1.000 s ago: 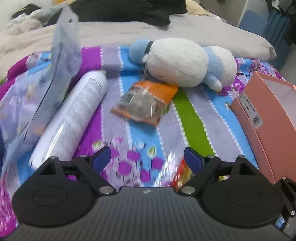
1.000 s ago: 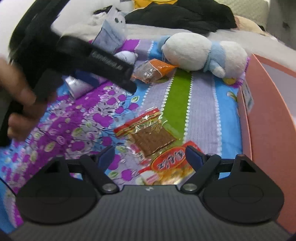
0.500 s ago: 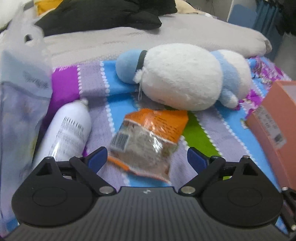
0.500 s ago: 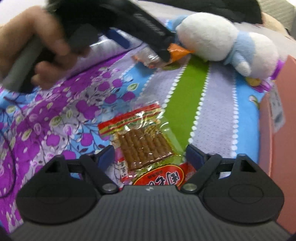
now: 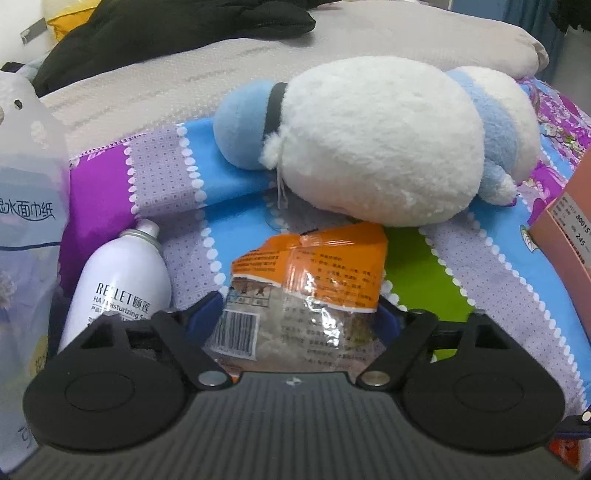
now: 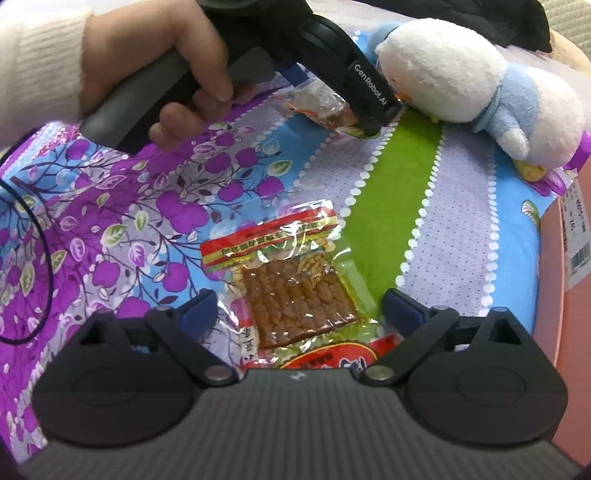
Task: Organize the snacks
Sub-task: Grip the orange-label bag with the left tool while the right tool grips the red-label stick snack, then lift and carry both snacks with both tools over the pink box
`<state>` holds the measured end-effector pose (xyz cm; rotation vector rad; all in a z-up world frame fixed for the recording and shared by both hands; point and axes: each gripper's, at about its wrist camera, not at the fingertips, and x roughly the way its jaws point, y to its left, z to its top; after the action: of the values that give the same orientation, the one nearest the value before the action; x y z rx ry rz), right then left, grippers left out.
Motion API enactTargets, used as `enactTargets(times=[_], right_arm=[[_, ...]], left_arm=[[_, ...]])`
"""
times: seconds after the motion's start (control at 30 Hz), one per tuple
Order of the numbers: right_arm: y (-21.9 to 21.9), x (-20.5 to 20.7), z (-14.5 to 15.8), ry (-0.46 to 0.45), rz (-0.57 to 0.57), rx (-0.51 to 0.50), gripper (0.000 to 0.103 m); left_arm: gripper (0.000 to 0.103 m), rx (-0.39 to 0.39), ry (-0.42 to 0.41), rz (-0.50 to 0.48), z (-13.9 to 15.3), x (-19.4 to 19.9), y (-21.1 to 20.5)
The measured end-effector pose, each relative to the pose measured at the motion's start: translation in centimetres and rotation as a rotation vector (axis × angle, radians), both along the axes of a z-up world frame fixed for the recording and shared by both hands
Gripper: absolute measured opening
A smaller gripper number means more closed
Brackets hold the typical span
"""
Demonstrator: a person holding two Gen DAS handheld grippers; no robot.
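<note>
Nearest in the right wrist view, the right tool (image 6: 297,308) tilts steeply down over the bed, its blue-tipped jaws standing wide apart. Its jaws have just been closing a little, and nothing is pressed by them. Between them lies a flat clear packet of brown strips (image 6: 291,291) with a red and yellow header, and overlapping its near edge is a red packet (image 6: 332,360), mostly hidden under the tool's body. Both rest on the bedspread (image 6: 122,206), a thin printed cloth with purple blossoms to the left and green, lilac and blue stripes to the right.

At the right edge stands a pink cardboard box (image 6: 570,295) with a barcode label on its wall; what is in it cannot be seen.

Farther off, a hand (image 6: 177,55) in a fuzzy white sleeve grips the grey handle of the left tool (image 6: 332,85), which slants down to the right. In the left wrist view the left tool (image 5: 295,314) has its jaws apart on either side of a crinkly orange-and-clear snack bag (image 5: 303,288). They have just been closing, and whether the pads touch the bag I cannot tell.

Left of that bag lies a smooth white spray can (image 5: 118,280), and beyond it a translucent tissue pack (image 5: 26,206). Just past the bag sits a rounded white and pale blue plush toy (image 5: 376,144), with grey bedding (image 5: 221,62) and dark clothing (image 5: 166,26) at the far end.
</note>
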<state>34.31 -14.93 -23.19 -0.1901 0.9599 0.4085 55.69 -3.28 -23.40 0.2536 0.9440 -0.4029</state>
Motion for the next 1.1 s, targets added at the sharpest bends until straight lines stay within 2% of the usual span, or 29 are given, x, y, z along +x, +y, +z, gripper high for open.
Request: enactTargets(times=[0.13, 0.2, 0.4, 0.5, 0.6, 0.73, 0.9, 1.1], right_arm=[[-0.5, -0.3, 0.6, 0.004, -0.011, -0.002, 0.081], [-0.5, -0.5, 0.9, 0.001, -0.004, -0.008, 0.073], [-0.8, -1.7, 1.7, 0.002, -0.015, -0.017, 0.062], [-0.9, -2.6, 2.1, 0.004, -0.019, -0.027, 0.059], [-0.9, -3.6, 2.3, -0.006, -0.023, -0.066, 0.059], [-1.6, -5.3, 2.8, 0.003, -0.047, -0.064, 0.058], [-1.8, -7.8, 3.1, 0.013, -0.063, -0.068, 0.058], [-2.3, -10.9, 3.5, 0.027, -0.116, -0.067, 0.058]], left_arm=[[0.075, 0.004, 0.03, 0.015, 0.4, -0.2, -0.2], [0.074, -0.002, 0.054, 0.014, 0.7, -0.6, -0.1], [0.072, 0.02, 0.069, 0.019, 2.1, -3.4, 0.3], [0.072, 0.019, 0.068, 0.04, 3.0, -5.3, 0.8], [0.072, -0.007, 0.076, 0.074, 3.9, -7.7, 1.5], [0.072, -0.053, 0.078, 0.123, 5.3, -11.3, 2.9], [0.072, -0.081, 0.099, 0.188, 6.1, -15.6, 4.4], [0.072, -0.109, 0.132, 0.243, 6.8, -22.0, 4.1]])
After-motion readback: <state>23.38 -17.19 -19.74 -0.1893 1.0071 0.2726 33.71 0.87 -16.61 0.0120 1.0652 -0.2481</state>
